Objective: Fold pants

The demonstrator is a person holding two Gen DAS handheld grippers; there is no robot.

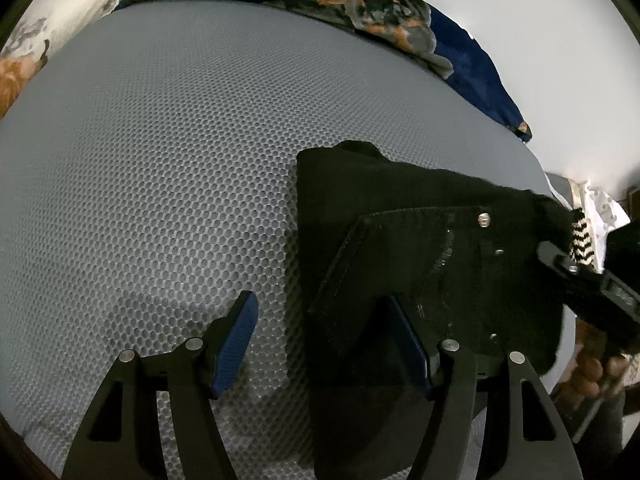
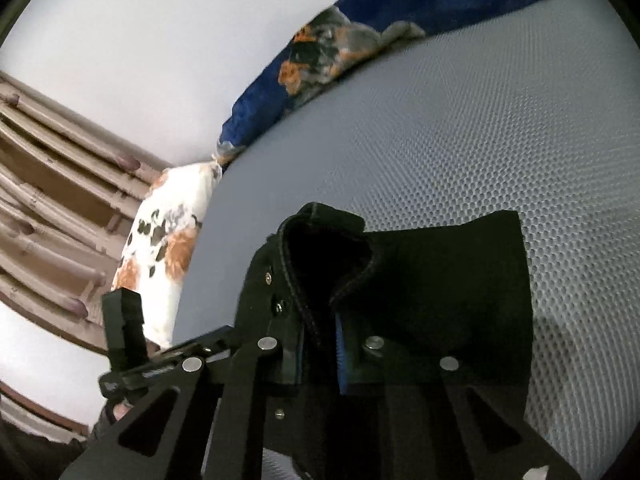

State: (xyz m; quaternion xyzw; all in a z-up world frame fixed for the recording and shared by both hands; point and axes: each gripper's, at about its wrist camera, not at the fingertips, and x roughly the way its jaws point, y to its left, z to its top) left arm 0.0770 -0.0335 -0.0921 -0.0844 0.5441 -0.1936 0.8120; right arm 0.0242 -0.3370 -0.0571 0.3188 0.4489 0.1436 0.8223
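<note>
- Black pants (image 1: pixel 420 248) lie folded into a compact bundle on the grey honeycomb-mesh mattress (image 1: pixel 160 160), toward its right side in the left wrist view.
- Waistband end w/ silver rivets and a button (image 1: pixel 484 221) faces up; a pocket edge runs diagonally across the top layer.
- Left gripper (image 1: pixel 324 340) spread wide, grasping nothing: its left blue-padded finger (image 1: pixel 236 340) sits over bare mesh, the right one over the pants' near edge. Can't tell if that finger touches the cloth.
- Right gripper (image 2: pixel 320 352) clenched on the pants (image 2: pixel 420 280): fingers drawn close together, dark fabric bunched between them, a strip of blue pad (image 2: pixel 342 356) showing at the pinch.
- From the right wrist view the waistband opening gapes, stitched seam curling round it; rest of the bundle drapes to the right onto the mesh.
- In the left wrist view the right tool's black body (image 1: pixel 592 300) comes in from the right edge, w/ the person's fingers (image 1: pixel 592 376) round the handle below it.
- Navy floral blanket (image 1: pixel 400 20) is bunched along the mattress's far edge against a pale wall.
- White pillow w/ orange and black blotches (image 2: pixel 164 240) lies at the mattress side; wooden slatted furniture (image 2: pixel 48 200) behind it.
</note>
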